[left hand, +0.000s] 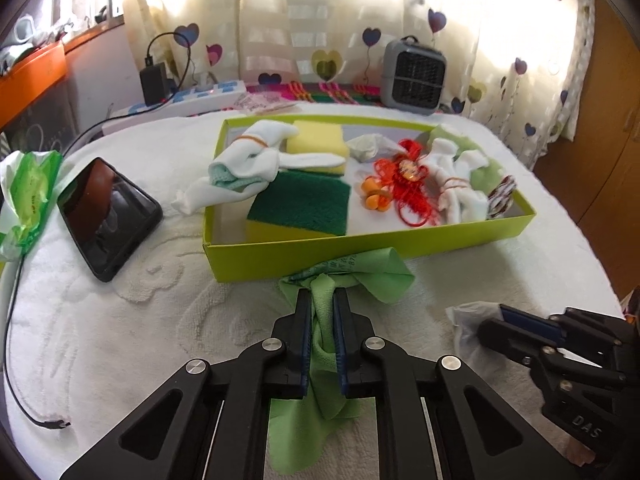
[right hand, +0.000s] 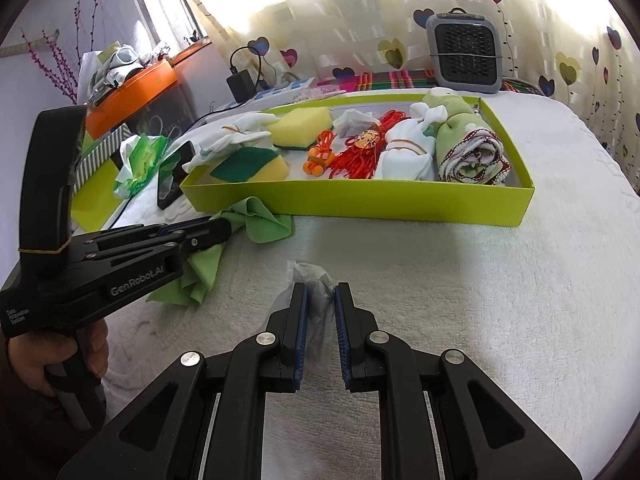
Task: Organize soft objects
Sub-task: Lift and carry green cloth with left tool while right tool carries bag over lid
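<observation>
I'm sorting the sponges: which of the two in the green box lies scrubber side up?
The yellow sponge at the box's near-left corner shows its dark green scouring pad on top; the other yellow sponge, farther back, shows plain yellow foam.

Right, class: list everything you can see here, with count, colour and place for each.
box: one, lime green, on the white bedspread
sponges: two, yellow and green, box's left half
sock bundles: two, white, one at each end of the box
red cords: a tangle, box middle
rolled towel: one, green, box's right end
phone: one, black, left of the box
fan: one, grey, behind the box
green cloth: one, in the left tongs
clear wrapper: one, in the right tongs
</observation>
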The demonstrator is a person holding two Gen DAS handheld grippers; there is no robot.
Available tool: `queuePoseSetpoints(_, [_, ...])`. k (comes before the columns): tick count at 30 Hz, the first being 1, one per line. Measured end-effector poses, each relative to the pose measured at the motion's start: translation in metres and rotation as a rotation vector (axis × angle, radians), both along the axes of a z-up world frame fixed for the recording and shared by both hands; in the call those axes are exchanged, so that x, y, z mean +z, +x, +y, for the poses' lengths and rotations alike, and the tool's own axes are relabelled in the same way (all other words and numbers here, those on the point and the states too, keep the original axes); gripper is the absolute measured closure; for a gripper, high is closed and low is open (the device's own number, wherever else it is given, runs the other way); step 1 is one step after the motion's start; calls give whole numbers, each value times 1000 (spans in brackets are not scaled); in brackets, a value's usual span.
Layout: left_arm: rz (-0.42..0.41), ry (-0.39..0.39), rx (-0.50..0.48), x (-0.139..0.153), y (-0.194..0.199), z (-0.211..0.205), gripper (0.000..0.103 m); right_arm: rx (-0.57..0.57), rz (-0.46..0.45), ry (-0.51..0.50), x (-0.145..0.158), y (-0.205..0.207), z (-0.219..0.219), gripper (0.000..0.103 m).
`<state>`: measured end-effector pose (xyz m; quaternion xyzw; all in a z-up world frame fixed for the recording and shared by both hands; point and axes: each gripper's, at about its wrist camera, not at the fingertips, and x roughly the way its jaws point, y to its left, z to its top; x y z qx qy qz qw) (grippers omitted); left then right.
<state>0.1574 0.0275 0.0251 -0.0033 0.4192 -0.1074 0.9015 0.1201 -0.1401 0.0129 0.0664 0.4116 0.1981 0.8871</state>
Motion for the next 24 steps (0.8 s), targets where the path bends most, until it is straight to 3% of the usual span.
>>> queuePoseSetpoints(24, [-74, -132, -64, 32, -40, -1, 94, 7, -26, 14, 8, -9, 1, 89])
